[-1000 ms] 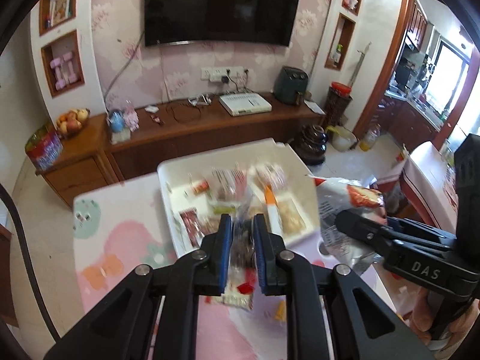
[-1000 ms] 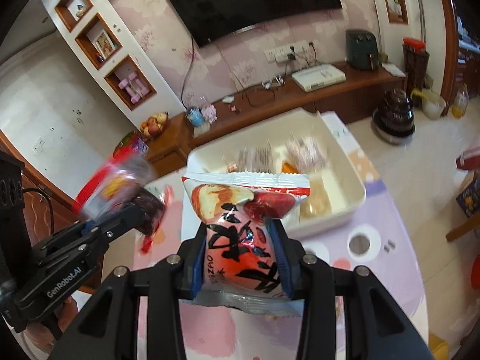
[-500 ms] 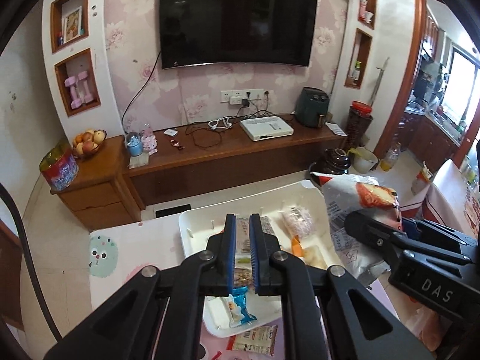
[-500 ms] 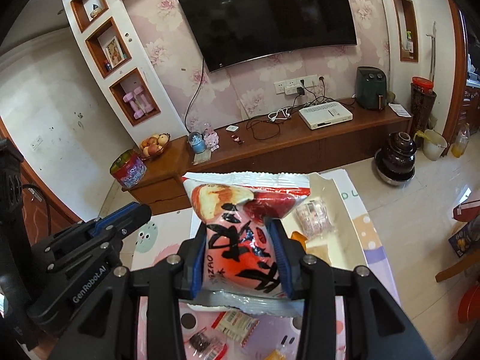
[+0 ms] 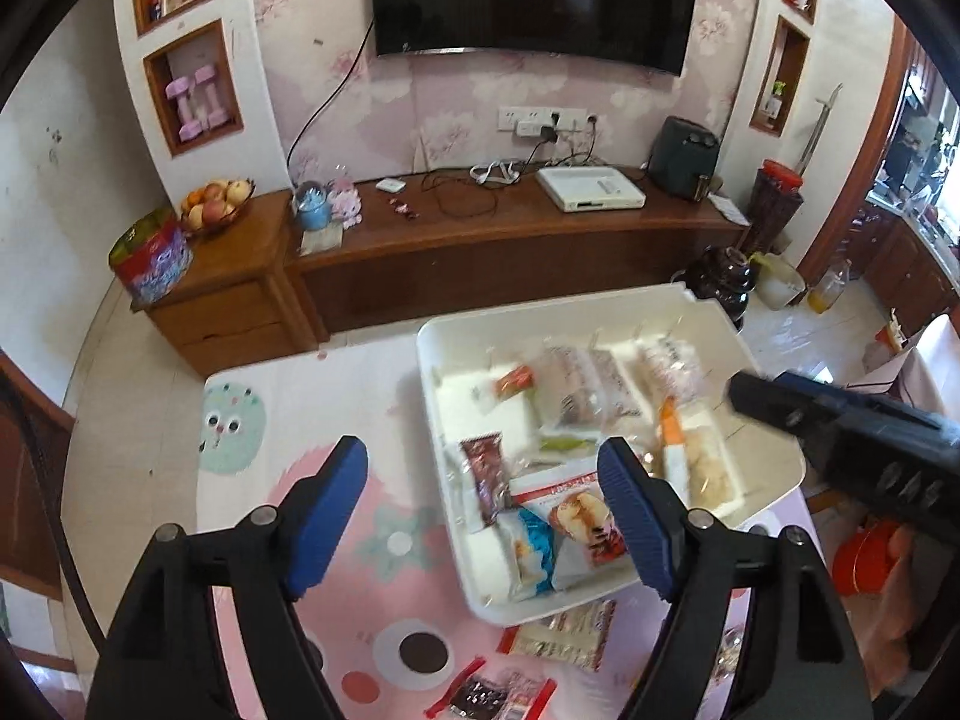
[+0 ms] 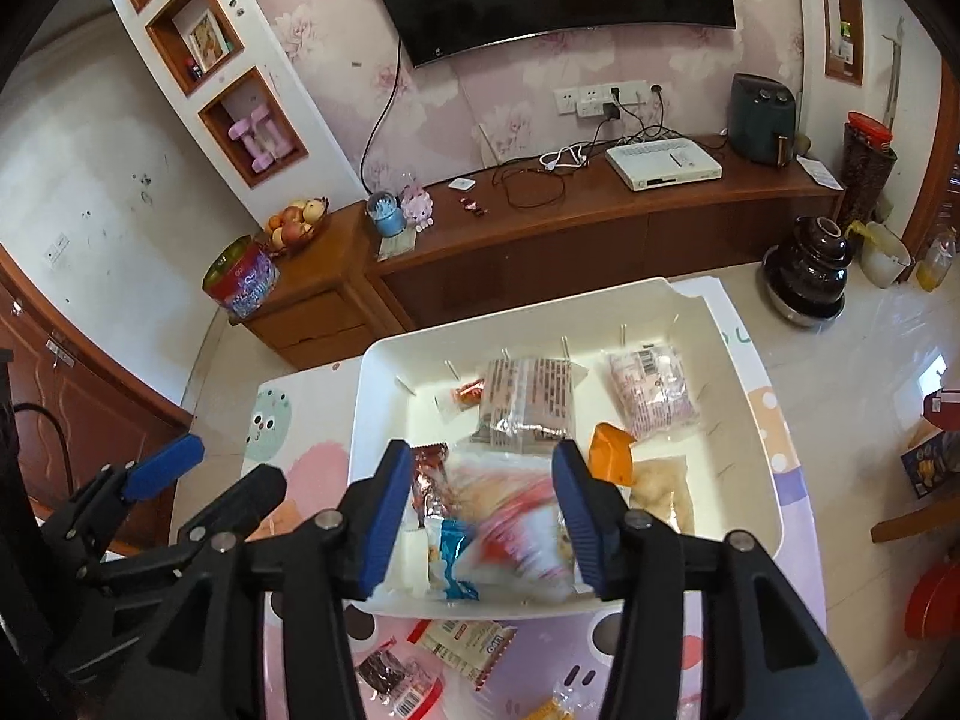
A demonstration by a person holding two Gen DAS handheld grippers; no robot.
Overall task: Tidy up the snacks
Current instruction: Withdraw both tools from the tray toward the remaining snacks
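Tray (image 6: pixel 744 414): smooth white plastic, slightly glossy. Snack packets (image 6: pixel 528 396): shiny crinkled film. Tongs (image 6: pixel 480 510): matt black plastic, blue pads (image 6: pixel 384 516). Far cabinet (image 6: pixel 600 240): polished brown wood.

The white tray (image 6: pixel 744 420) is crowded with snack packets (image 6: pixel 528 396), lying touching or overlapping; bare floor is seen only at its far left corner (image 5: pixel 468 396). Loose packets (image 6: pixel 462 642) are scattered on the tablecloth (image 5: pixel 270 414) just before the tray's near wall. Left of the tray, the cloth is unobstructed.
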